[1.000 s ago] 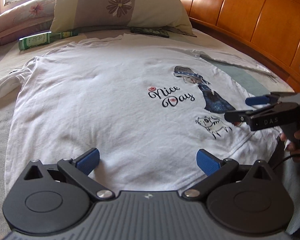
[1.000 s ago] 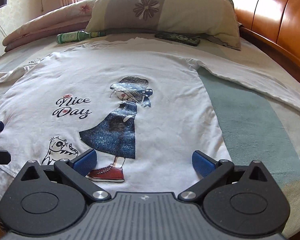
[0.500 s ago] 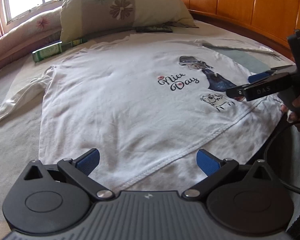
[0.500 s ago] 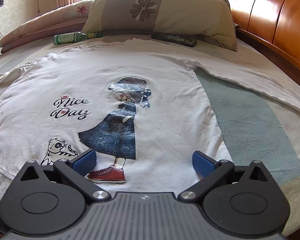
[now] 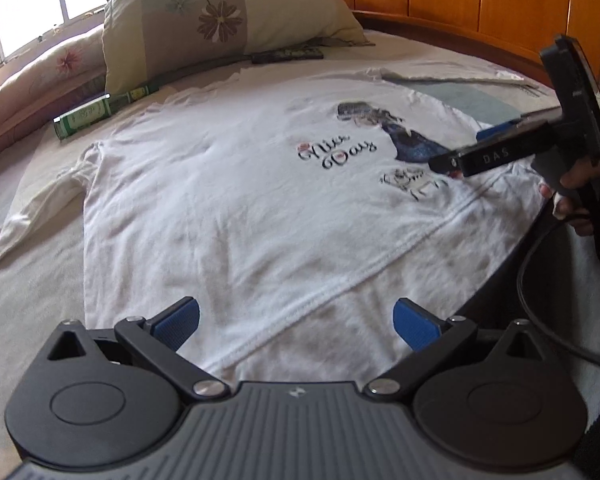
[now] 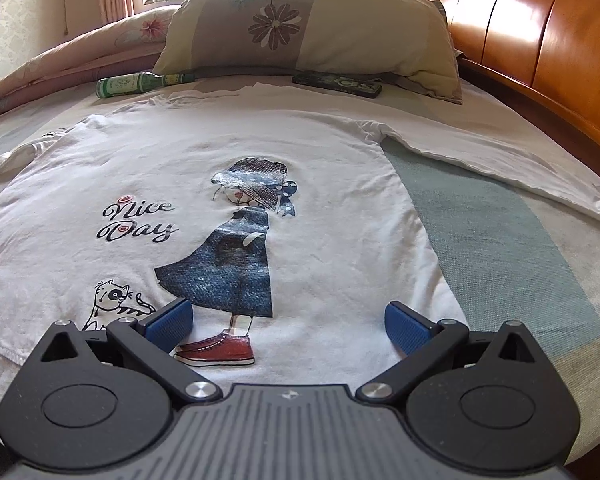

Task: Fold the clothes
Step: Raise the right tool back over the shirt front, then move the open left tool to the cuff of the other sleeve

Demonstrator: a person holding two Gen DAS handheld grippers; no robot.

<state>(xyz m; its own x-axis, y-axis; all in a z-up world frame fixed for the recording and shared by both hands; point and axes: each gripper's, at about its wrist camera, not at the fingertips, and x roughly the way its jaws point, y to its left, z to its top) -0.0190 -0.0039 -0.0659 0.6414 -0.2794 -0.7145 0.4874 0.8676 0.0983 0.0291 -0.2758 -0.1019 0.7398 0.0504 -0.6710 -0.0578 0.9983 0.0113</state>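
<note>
Left wrist view: the left hand-held gripper (image 5: pixel 296 318) hangs spread wide with nothing between its blue pads (image 5: pixel 178 322), poised over the bottom hem of a white long-sleeved shirt (image 5: pixel 236 208). To the right, a person's hand (image 5: pixel 576 200) holds the right hand-held gripper (image 6: pixel 288 322) above the shirt's lower corner. From its own camera that one is also splayed apart and empty, its pads flanking the red shoes of the printed girl (image 6: pixel 240 248).

The shirt lies face up and flat on the bed (image 6: pixel 500 248), with "Nice Day" lettering (image 6: pixel 138 224) and a small cat drawing (image 6: pixel 114 300) to the girl's left. One sleeve (image 6: pixel 500 164) runs out across a grey-green stripe of the bedspread towards the wooden headboard (image 6: pixel 540 36); the other sleeve (image 5: pixel 32 216) trails off the far side, rumpled.

Beyond the collar a flowered pillow (image 6: pixel 308 28) leans up, with a green bottle (image 6: pixel 136 84) lying on its side just beside it and a dark flat case (image 6: pixel 336 84) at its foot. A folded pink quilt (image 6: pixel 76 68) sits further back beneath the window.
</note>
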